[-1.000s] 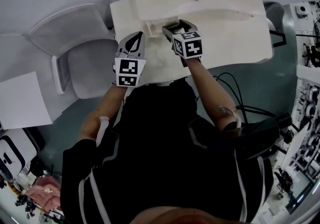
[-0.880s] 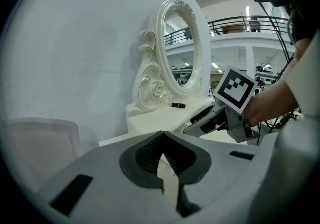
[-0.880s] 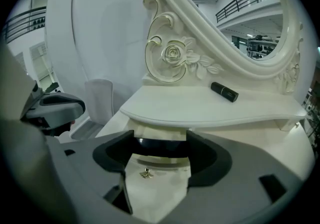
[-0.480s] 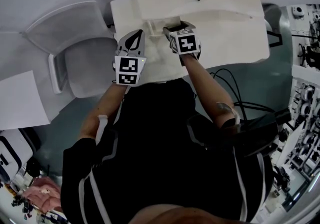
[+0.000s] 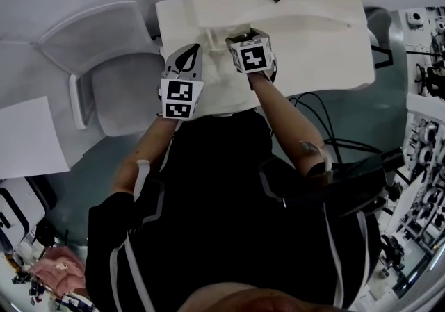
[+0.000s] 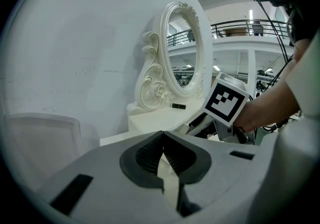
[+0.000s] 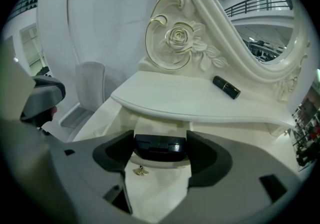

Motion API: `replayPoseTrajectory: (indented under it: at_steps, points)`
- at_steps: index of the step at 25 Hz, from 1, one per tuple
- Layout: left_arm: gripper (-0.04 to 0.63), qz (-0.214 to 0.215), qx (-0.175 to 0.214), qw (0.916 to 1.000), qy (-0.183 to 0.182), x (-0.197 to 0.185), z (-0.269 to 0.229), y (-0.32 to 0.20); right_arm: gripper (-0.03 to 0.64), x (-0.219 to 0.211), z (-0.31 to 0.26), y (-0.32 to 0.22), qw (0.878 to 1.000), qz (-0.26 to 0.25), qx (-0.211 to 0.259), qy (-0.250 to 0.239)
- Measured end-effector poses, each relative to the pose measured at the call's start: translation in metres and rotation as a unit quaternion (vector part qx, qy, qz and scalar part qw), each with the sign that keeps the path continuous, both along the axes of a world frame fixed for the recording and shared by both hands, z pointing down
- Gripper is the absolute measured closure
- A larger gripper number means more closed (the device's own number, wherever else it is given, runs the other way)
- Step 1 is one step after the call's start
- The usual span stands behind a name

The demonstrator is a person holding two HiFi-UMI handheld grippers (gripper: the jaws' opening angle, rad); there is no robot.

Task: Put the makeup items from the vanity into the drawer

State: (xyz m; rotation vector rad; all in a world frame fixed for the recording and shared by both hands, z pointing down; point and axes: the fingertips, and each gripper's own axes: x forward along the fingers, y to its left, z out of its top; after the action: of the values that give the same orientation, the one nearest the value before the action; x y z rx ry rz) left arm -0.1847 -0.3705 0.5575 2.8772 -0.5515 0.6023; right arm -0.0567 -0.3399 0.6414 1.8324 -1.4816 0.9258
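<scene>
Nearest, the left tongs (image 6: 162, 138) are clenched tip to tip with nothing between them. They hang over the front of the white vanity tabletop (image 5: 327, 53), below and to the left of its raised white shelf (image 7: 170, 96).

Beside them the right tongs (image 7: 160, 143) stand partly apart and grasp a flat black rectangular compact case (image 7: 160, 148). Both grey pads press its short ends. The case lies level and crosswise, its lid closed, with a thin seam and a small catch along the near edge.

It sits just under the shelf's front lip, at the pale rim of the pulled-out cream drawer (image 7: 162, 162). Whether it rests on that rim or hangs just above it I cannot tell. A small gold knob (image 7: 140, 170) shows on the drawer front, below the case and slightly left.

On top of the shelf, toward its right end, a slim black lipstick tube (image 7: 226, 87) lies on its side, well apart from both tongs.

Behind the shelf rises the oval mirror (image 7: 260, 28) in its white carved frame, a gilt-edged rose (image 7: 180, 38) at the base.

Left of the shelf, off the tabletop, stands a white mesh-backed chair (image 5: 118, 81).
</scene>
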Motion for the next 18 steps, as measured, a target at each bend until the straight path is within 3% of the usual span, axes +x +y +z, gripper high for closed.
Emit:
replayPoseTrajectory:
  at_steps: [18]
  points:
    - [0.592,0.008,0.001,0.9998,-0.016,-0.0041,0.0035,0.0066,0.275,0.0058,-0.0036,0.0006,1.000,0.005,0.019,-0.005]
